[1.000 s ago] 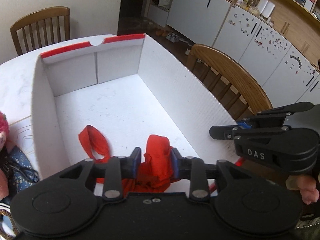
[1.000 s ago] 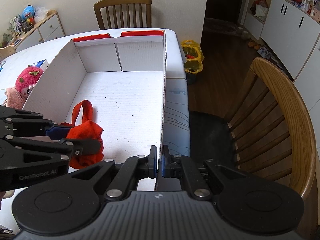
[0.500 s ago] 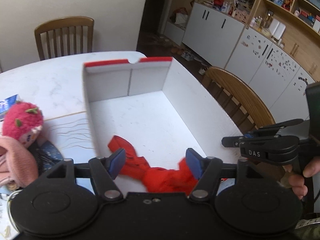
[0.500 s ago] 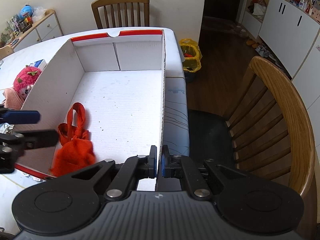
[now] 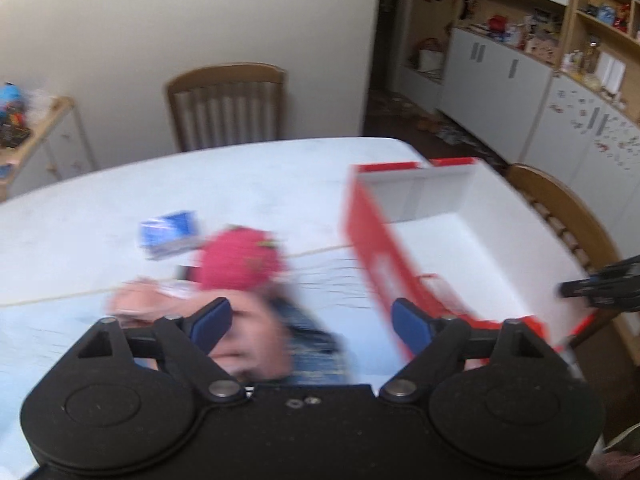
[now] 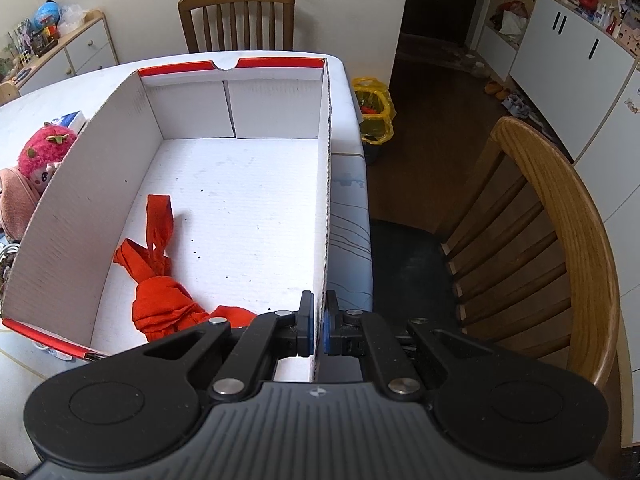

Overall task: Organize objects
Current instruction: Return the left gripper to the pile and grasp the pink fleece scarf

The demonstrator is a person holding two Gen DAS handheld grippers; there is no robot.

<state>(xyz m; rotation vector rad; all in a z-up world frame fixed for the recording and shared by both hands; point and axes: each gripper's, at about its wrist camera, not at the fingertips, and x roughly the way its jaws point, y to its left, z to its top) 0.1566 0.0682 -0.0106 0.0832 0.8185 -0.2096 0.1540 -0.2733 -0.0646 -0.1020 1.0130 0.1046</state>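
Red cloth bag (image 6: 160,304): now lying released in the box's (image 6: 326,184) near-left corner. You are swinging your left gripper (image 5: 310,326) leftward, jaws just opening wide, empty, toward the pink strawberry plush (image 5: 238,258). Right gripper (image 6: 316,326): pinching the box's right wall. Risk: blurred approach, snagging the cloth pile beside it.

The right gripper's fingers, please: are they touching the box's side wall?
Touching: the right wrist view shows the right gripper shut on the box wall.

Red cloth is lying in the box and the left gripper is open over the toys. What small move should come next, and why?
Probably lower the left gripper onto the pink strawberry plush and close. Its jaws have just been opening and hold nothing, the red cloth already lies in the white box, and the plush sits on the table right ahead. The right gripper is shut on the box's wall, steadying it.
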